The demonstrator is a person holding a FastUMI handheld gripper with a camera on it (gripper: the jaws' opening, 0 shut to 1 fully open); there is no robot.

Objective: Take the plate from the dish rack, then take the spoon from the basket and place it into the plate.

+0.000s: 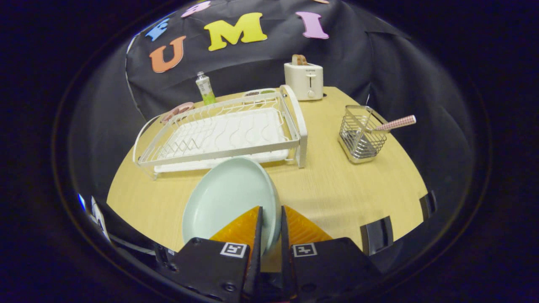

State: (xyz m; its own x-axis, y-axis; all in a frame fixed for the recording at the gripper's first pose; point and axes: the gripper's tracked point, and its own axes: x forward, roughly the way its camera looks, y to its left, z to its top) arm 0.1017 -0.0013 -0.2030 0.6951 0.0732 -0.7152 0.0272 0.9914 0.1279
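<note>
1. Your claw (270, 223) is pinching the plate (227, 198): one finger lies against the inner face near the rim, the other presses the outer side, and the rim sits in the narrow gap between them.
2. The pale green plate is out of the dish rack (219, 134). It is held tilted, nearly on edge, above the desk (337, 185), with its hollow face turned to your left and its far edge just in front of the rack's near rail.
3. The dish rack stands beyond the plate. It is a white wire frame over a white drip tray, and its slots look bare from here.
4. The spoon (393, 123) is in the wire basket (362, 134), well apart from the plate, off to the right beyond your fingers. Its checked handle sticks out over the basket's rim and leans to the right; the bowl end is down inside the wires and hard for you to make out.
5. Behind the rack you have a white toaster (304, 80) with a slice of bread (299, 59) poking out of the top.
6. A small bottle (205, 88) with a green lower part stands at the rack's far left corner, and something pinkish (177, 111) lies just beside it; you cannot tell what that is.
</note>
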